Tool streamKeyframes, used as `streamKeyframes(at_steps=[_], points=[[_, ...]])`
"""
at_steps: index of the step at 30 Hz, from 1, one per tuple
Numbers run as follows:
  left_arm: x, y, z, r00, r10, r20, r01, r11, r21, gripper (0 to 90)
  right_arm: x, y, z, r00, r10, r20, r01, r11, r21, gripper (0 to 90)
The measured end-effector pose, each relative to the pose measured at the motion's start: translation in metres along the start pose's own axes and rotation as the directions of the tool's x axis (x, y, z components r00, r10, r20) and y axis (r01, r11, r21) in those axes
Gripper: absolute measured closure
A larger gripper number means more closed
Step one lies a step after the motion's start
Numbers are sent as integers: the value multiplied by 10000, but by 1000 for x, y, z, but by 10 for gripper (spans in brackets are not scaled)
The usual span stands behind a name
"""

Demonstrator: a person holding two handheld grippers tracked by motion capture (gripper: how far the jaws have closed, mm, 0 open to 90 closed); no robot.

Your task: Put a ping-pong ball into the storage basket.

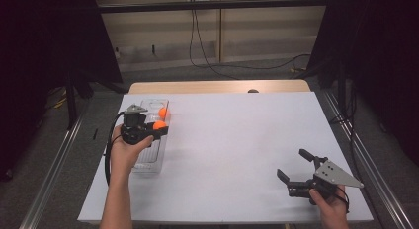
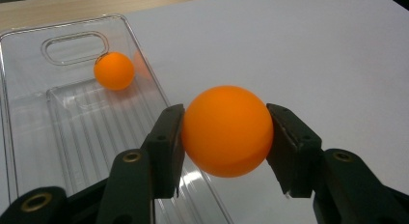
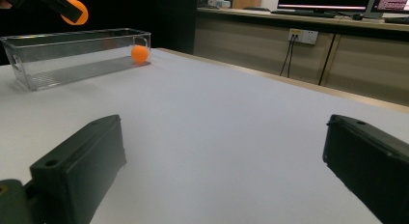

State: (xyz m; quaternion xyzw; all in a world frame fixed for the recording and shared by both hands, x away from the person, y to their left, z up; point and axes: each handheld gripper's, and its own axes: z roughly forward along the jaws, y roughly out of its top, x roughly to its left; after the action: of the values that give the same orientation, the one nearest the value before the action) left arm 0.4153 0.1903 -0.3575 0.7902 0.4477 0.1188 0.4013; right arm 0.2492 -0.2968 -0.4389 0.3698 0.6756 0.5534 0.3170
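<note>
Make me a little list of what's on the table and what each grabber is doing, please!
held ball: orange ball, pinched between the left gripper jaws, above the tray's right edge
second ball: orange ball lying in the clear plastic tray, near its far end
tray place: left side of the white table
right gripper: jaws wide open, nothing between them, low over the table's near right part
likely next: ball goes into the tray, probably

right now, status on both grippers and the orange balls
Left gripper shut on orange plastic ball, above clear plastic tray. Right gripper open, empty. Second orange ball in tray. Nothing in the way.
</note>
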Motion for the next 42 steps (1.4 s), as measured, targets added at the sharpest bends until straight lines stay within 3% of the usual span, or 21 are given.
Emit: streamKeyframes(at_steps=[42], points=[[14, -7, -1, 9980, -255, -574, 252, 9997, -59, 509, 0, 0, 0, 10000, -9, -20, 9, 10000, 13, 5]])
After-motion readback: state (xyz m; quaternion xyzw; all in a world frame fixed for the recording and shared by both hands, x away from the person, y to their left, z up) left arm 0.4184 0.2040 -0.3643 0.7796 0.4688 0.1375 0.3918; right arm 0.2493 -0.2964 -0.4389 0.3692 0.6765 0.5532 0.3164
